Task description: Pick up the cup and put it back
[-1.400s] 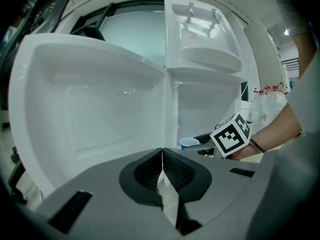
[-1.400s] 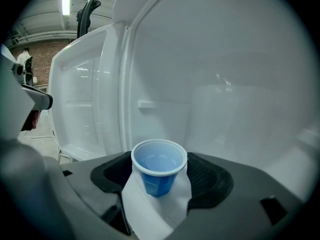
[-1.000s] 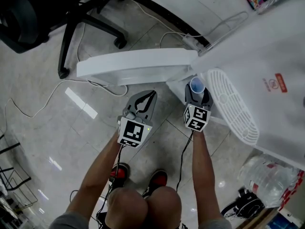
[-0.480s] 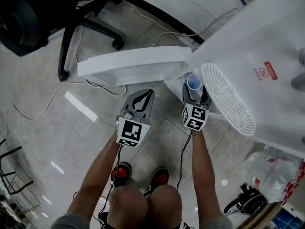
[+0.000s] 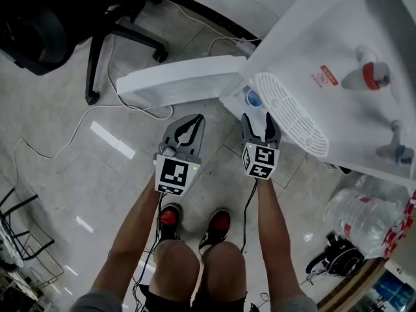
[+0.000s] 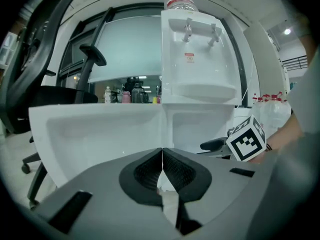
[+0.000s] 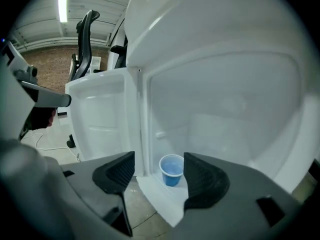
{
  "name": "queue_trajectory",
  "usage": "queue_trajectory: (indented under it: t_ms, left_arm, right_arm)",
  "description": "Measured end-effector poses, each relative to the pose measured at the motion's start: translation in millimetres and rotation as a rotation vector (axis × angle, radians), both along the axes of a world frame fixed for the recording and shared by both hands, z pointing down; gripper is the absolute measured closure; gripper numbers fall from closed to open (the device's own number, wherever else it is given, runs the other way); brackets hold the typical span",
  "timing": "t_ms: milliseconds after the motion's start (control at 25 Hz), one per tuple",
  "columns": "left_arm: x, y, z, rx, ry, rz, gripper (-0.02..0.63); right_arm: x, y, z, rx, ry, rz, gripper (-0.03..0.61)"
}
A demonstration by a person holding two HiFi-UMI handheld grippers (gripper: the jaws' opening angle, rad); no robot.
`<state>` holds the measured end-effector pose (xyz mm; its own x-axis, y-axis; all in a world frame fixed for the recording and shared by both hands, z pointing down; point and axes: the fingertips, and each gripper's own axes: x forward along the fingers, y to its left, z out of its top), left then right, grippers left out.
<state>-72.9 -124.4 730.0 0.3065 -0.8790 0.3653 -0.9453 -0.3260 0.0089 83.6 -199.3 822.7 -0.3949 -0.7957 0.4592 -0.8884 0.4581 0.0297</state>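
A white water dispenser (image 5: 325, 51) fills the upper right of the head view, and its low door (image 5: 182, 83) stands open toward the left. A black office chair (image 5: 58, 18) is in the upper left, and thin cables (image 5: 65, 132) lie on the tiled floor. A clear bag with water bottles (image 5: 364, 223) lies at the lower right. The white drip grille (image 5: 289, 112) hangs over the open compartment and hides part of it from above.

Both bare forearms reach forward, side by side, above the person's shoes (image 5: 170, 216). The left gripper (image 5: 195, 119) points at the open door, and its jaws are pressed together on nothing. The right gripper (image 5: 259, 119) points at the compartment. Its jaws are spread wide and have just been closing a little, and nothing is gripped between them.

The blue cup (image 7: 171, 170) stands upright on the compartment floor, close to the front edge. It is beyond the jaw tips and not touching them. The right gripper view shows the white inner walls around the cup, while the head view shows only its rim. The left gripper view shows the two taps (image 6: 200, 30) high on the dispenser.
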Motion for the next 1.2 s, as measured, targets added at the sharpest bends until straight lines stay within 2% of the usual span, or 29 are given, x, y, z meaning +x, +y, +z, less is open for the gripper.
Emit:
queue_trajectory:
  t_ms: [40, 120, 640, 1200]
  left_arm:
    - [1, 4, -9, -0.003, 0.0, 0.001, 0.589]
    - [2, 11, -26, -0.01, -0.001, 0.004, 0.589]
    - [15, 53, -140, -0.067, 0.0, 0.034, 0.589]
    - [45, 69, -293, -0.027, -0.01, 0.102, 0.589]
  right_arm:
    - [0, 6, -9, 0.002, 0.004, 0.001, 0.275]
    - [1, 16, -27, 0.002, 0.008, 0.001, 0.28]
    - [11, 81, -153, -0.03, -0.008, 0.01, 0.413]
    - [21, 117, -343, 0.072, -0.079, 0.018, 0.506]
